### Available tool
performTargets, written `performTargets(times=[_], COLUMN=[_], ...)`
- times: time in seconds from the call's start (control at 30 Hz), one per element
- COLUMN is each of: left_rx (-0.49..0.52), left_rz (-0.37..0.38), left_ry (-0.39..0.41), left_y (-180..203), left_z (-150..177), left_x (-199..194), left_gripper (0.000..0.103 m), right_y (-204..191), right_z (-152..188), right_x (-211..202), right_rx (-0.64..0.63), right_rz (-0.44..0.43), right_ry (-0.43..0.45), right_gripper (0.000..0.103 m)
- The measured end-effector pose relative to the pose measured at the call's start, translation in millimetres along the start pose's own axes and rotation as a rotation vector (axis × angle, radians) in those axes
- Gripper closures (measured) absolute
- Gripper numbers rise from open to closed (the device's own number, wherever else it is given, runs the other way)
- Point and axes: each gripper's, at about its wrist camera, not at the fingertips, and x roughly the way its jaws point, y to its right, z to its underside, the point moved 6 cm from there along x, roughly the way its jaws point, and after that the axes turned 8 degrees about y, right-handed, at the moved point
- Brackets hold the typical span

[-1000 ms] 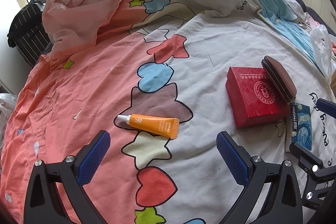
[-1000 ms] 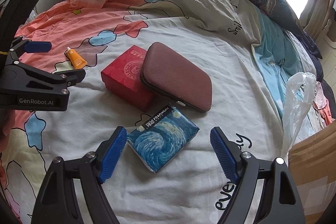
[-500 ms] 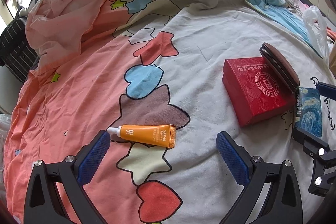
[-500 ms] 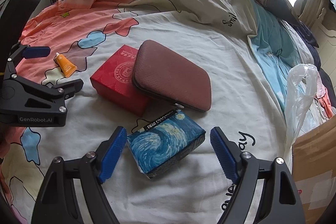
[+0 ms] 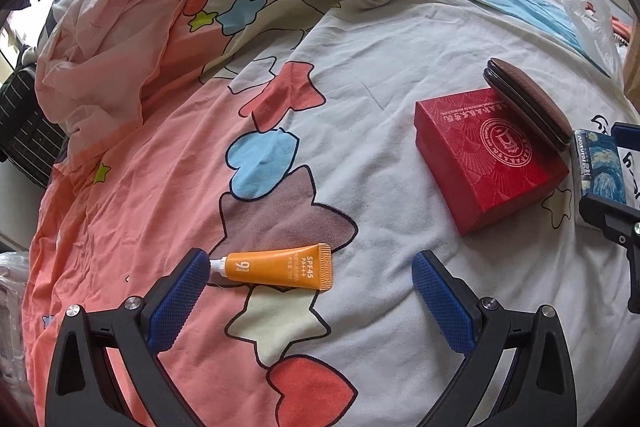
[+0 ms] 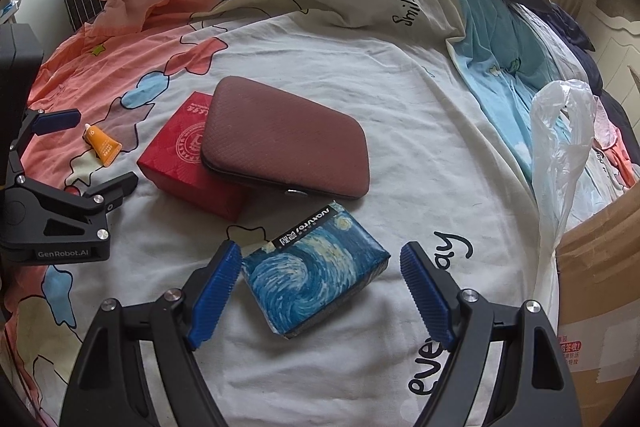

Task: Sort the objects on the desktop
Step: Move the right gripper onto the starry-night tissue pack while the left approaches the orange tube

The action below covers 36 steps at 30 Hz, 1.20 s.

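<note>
Grippers point(image 5: 310, 281) point(image 6: 320, 271) agape, seemingly empty.

Left gripper point(image 5: 310, 287) and right gripper point(image 6: 320, 285), both low, fingers spread wide.

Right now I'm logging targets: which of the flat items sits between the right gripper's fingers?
The blue swirl-print pack, between the open right gripper fingers. The red box and the brown case leaning on it lie farther off.
</note>
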Motion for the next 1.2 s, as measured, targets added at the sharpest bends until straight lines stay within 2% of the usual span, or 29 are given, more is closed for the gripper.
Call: performTargets(times=[0.17, 0.43, 0.6, 0.8, 1.07, 1.2], left_rx=[0.002, 0.017, 0.023, 0.020, -0.029, 0.024], left_rz=[0.008, 0.009, 0.013, 0.026, 0.049, 0.046], left_ry=[0.001, 0.000, 0.001, -0.004, -0.015, 0.003], left_y=[0.9, 3.2, 3.8, 2.9, -2.3, 2.3], left_z=[0.8, 1.9, 2.6, 3.6, 4.3, 6.1], left_x=[-0.1, -1.7, -1.6, -1.3, 2.6, -1.8], left_gripper=[0.000, 0.000, 0.000, 0.000, 0.000, 0.000], right_y=[5.8, 4.4, -21.2, -56.0, -64.0, -66.6], right_z=[1.4, 2.2, 1.3, 3.4, 1.6, 4.2], right_x=[-3.9, 16.4, 10.6, 10.4, 16.3, 16.1], right_rx=[0.023, 0.099, 0.063, -0.022, -0.046, -0.075], right_rz=[-0.011, -0.169, -0.280, -0.252, -0.178, -0.137], right_ry=[0.002, -0.044, -0.046, -0.055, -0.053, -0.048], right_gripper=[0.024, 0.024, 0.024, 0.024, 0.024, 0.024])
